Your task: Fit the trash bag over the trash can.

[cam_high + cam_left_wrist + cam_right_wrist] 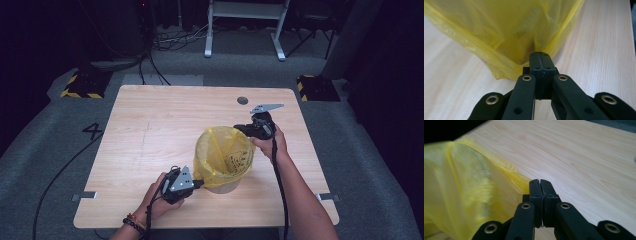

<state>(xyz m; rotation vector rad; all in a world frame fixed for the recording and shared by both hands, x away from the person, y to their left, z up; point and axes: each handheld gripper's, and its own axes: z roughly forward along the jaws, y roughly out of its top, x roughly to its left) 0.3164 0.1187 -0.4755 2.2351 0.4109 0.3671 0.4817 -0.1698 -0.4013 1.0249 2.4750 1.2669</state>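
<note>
While both claws stand pressed together on the rim of the yellow bag, the bag sits as a liner in a small round bin near the middle of the wooden bench. At the bag's near left edge the left claw pinches the film, its pads closed on the plastic, and at the far right edge the right claw nips the rim likewise, so the bag's mouth is stretched open between them.

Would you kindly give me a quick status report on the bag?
Left tongs and right tongs shut on yellow bag rim. Bag lines the bin. Nothing in the way.
</note>
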